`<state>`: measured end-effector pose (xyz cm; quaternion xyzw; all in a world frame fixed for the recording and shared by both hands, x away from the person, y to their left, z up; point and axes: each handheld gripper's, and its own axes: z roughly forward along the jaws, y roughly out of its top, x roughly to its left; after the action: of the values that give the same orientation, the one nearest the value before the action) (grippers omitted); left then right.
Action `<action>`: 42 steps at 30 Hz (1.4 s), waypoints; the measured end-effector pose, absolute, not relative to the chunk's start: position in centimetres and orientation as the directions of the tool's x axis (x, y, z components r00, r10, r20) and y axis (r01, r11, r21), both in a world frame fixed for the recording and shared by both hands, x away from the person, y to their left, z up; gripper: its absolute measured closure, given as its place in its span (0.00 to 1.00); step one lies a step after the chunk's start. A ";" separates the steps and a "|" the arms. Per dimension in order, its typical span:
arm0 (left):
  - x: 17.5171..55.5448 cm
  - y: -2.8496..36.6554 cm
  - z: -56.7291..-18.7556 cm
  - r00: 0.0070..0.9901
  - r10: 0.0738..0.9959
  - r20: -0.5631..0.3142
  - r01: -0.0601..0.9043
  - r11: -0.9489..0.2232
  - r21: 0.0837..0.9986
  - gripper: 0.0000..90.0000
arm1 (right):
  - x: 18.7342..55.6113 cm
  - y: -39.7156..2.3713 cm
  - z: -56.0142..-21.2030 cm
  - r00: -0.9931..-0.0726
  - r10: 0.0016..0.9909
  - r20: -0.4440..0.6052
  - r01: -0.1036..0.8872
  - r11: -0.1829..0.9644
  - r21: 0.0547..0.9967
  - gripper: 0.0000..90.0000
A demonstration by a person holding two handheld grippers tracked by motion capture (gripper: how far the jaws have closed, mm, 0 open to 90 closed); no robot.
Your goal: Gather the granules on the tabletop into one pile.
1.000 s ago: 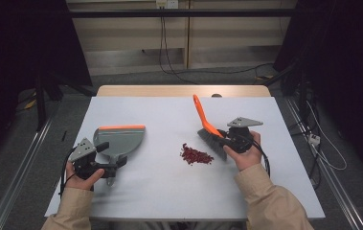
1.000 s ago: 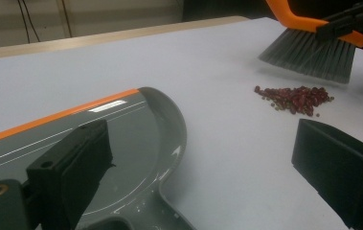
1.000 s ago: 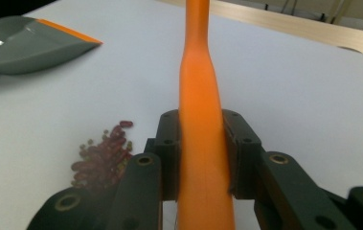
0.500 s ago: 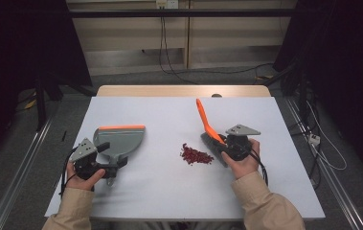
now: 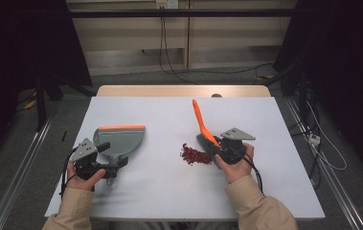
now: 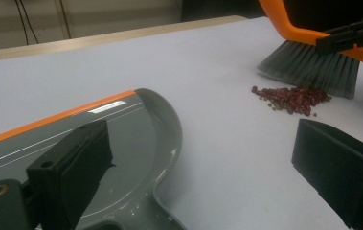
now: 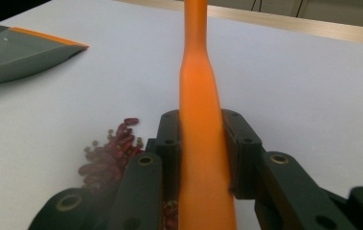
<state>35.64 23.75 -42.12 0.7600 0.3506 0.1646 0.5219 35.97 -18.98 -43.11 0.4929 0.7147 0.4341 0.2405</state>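
On the white table (image 5: 169, 191) there are 2 grippers, 1 dustpan, 1 brush and 1 heap of small dark red beans. The right gripper (image 5: 222, 149), at about 4 o'clock from the table's middle in the high view, has its jaws clamped on the orange handle of the brush (image 7: 198, 143); in the right gripper view the handle runs straight up between the 2 black jaws, which press on both of its sides. The brush's grey bristles (image 6: 308, 69) rest on the table just beside the beans (image 5: 196, 155), touching the heap's far edge in the left gripper view. The heap lies near the table's middle, at 9 o'clock from the right gripper. The grey dustpan (image 5: 121, 141) with its orange lip lies flat at about 9 o'clock from the beans, well apart from them. The left gripper (image 5: 103, 165) holds the dustpan at its handle end, at 6 o'clock of the pan; its 2 jaws stand wide, 1 over the pan, and whether they press on it cannot be told.
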 end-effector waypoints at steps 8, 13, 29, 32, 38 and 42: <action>35.7 23.8 -42.1 0.699 0.705 -0.119 0.362 -0.206 0.909 0.07 | 36.5 -17.6 -43.4 -0.379 0.917 0.124 0.494 0.088 0.865 0.79; 35.8 23.8 -42.2 0.699 0.705 -0.117 0.364 -0.210 0.908 0.07 | 36.7 -17.5 -43.6 -0.364 0.921 0.138 0.489 0.063 0.870 0.79; 35.8 23.9 -42.1 0.696 0.708 -0.123 0.365 -0.201 0.909 0.07 | 39.9 -18.7 -42.1 -0.546 0.832 0.102 0.412 0.160 0.897 0.79; 35.8 24.0 -42.2 0.694 0.709 -0.125 0.369 -0.202 0.907 0.07 | 41.3 -18.5 -42.1 -0.632 0.775 0.028 0.350 0.253 0.902 0.79; 35.9 24.2 -42.2 0.690 0.712 -0.127 0.371 -0.198 0.907 0.07 | 44.1 -18.0 -42.6 -0.772 0.629 -0.097 0.224 0.411 0.884 0.79; 35.9 24.2 -42.3 0.690 0.713 -0.126 0.371 -0.199 0.907 0.07 | 44.7 -17.6 -43.4 -0.841 0.526 -0.127 0.174 0.485 0.857 0.79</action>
<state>35.92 24.21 -42.26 0.7568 0.3580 0.1635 0.5219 44.73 -17.63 -43.38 0.2083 0.8403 0.4629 0.1904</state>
